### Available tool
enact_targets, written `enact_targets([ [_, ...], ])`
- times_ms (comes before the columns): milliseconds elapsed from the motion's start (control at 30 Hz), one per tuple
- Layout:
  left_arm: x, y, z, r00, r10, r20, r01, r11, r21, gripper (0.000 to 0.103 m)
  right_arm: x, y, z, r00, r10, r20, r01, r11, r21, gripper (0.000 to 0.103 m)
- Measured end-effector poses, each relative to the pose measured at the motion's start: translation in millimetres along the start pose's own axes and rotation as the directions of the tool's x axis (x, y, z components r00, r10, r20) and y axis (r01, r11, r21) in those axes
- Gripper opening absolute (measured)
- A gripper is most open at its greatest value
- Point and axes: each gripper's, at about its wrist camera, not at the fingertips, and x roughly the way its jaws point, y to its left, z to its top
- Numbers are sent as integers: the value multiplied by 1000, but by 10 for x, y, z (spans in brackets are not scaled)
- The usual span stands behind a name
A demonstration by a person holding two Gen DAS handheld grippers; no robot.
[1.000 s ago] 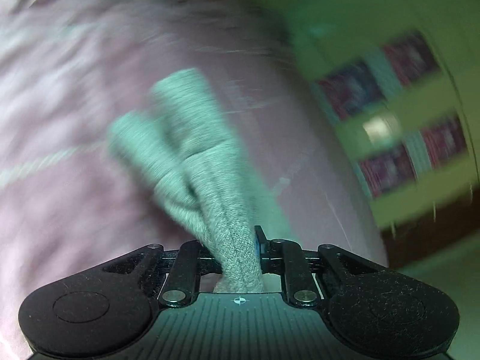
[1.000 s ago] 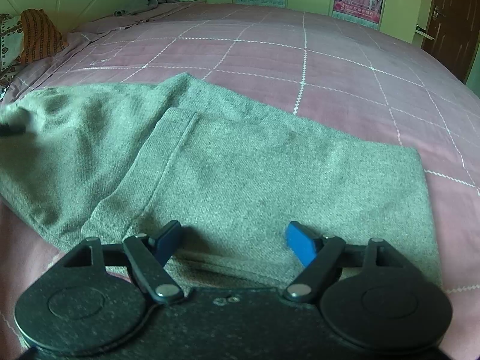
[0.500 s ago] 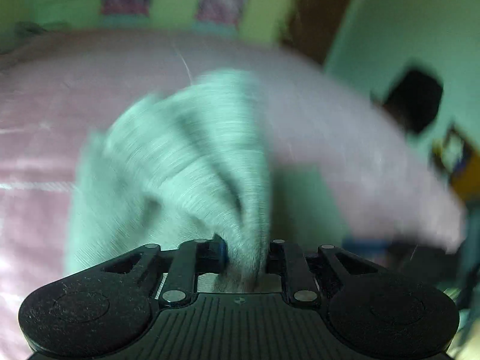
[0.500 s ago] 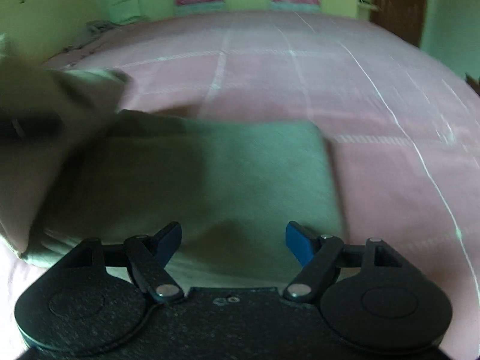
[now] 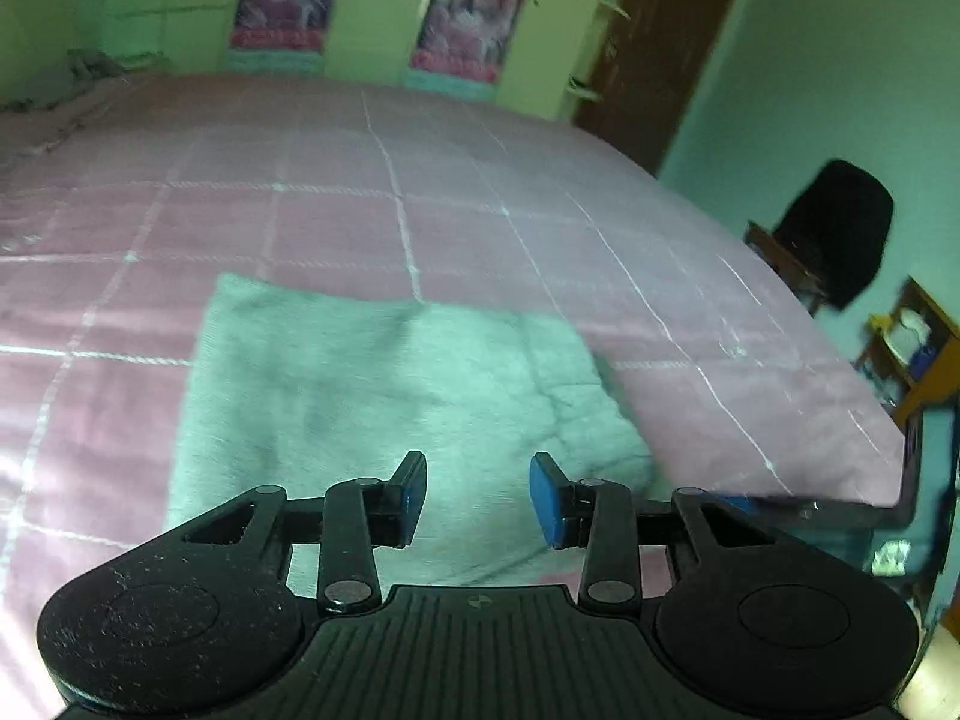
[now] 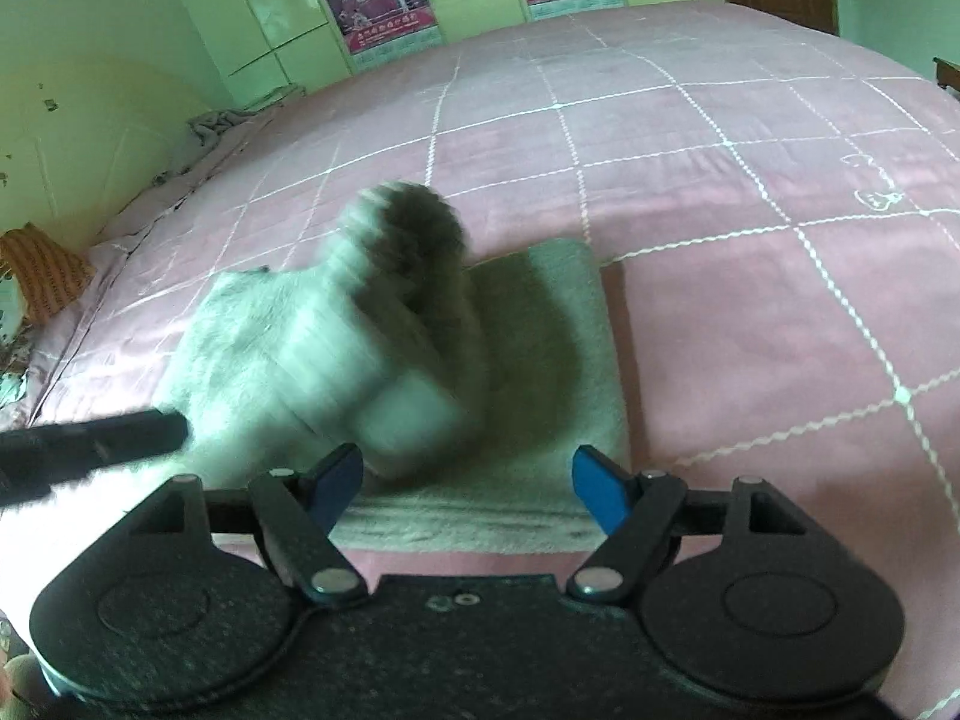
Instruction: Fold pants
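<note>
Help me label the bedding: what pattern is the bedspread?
Pink bedspread with a white stitched grid, clearest in the right wrist view.

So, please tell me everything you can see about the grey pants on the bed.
The grey pants look like soft, fuzzy knit fabric. They lie on the pink checked bedspread, near its front edge, folded into a compact rectangular stack. In the right wrist view a blurred upper flap is mid-air, not yet settled on the layer below. The left gripper has just been opening and nothing is between its jaws; the right gripper is open just above the near edge. Neither holds the pants.
</note>
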Motion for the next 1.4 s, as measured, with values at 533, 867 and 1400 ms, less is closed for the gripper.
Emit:
enact_targets([
  [533,243,575,-481,985,132,-110,-147,979,-143,55,447,-1,153,980,185,-80,-155,947,283,74],
  [867,65,387,-282,993,114,-24,-116,988,-106,55,-9,242,309,984,147,97,-153,986,59,42],
  [1400,127,289,-306,988,129,-82,-136,987,-88,55,-59,-367,115,999,38,-2,-37,991,127,69],
])
